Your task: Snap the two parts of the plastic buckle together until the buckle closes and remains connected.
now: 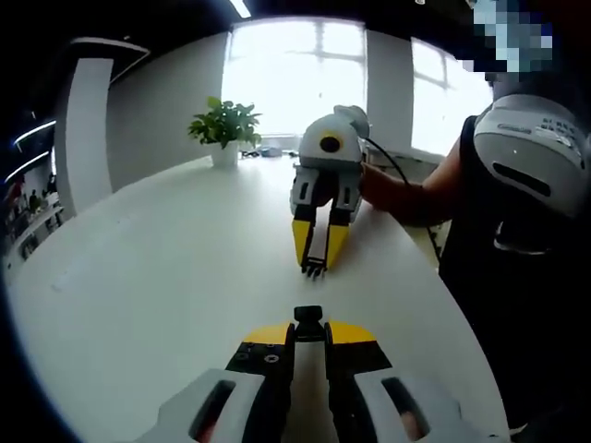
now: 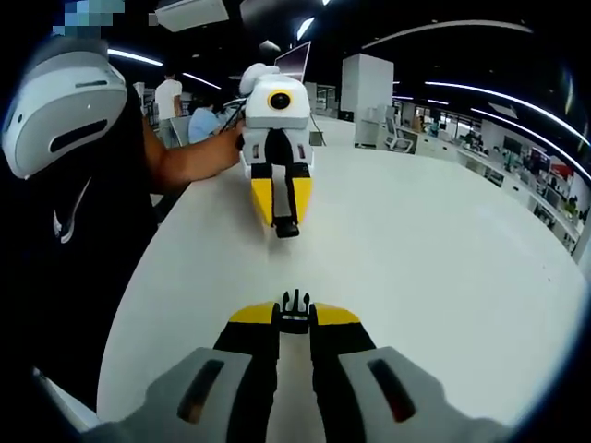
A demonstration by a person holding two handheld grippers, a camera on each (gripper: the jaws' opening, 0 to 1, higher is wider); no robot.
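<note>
Black plastic buckle socket half (image 1: 308, 319), small blocky piece, sits pinched between the yellow tips of the left gripper (image 1: 308, 334), jaws closed on it; in the right gripper view the same piece (image 2: 287, 228) pokes out of that gripper's tip, facing the camera. Black plastic pronged buckle half (image 2: 295, 304), several thin prongs sticking forward, is clamped at the tip of the right gripper (image 2: 295, 318), jaws closed on it; in the left gripper view the prongs (image 1: 314, 269) show at the end of the opposing gripper, just above the table. The two halves are apart, pointed toward each other across bare tabletop, roughly in line, not joined. Both grippers: yellow fingertips, black mid-sections, grey-white bodies. Each is held low over the round white table (image 1: 166, 277); whether the halves touch the surface, can't tell. Person's bare forearm (image 1: 416, 189) reaches in to the right gripper's body; dark sleeveless top and a white headset-like unit (image 1: 534, 143) hanging at the chest. Potted green plant in white pot (image 1: 224, 129) at the table's far edge, bright windows (image 1: 295, 74) behind. Right gripper view: open office background, people seated far off.
</note>
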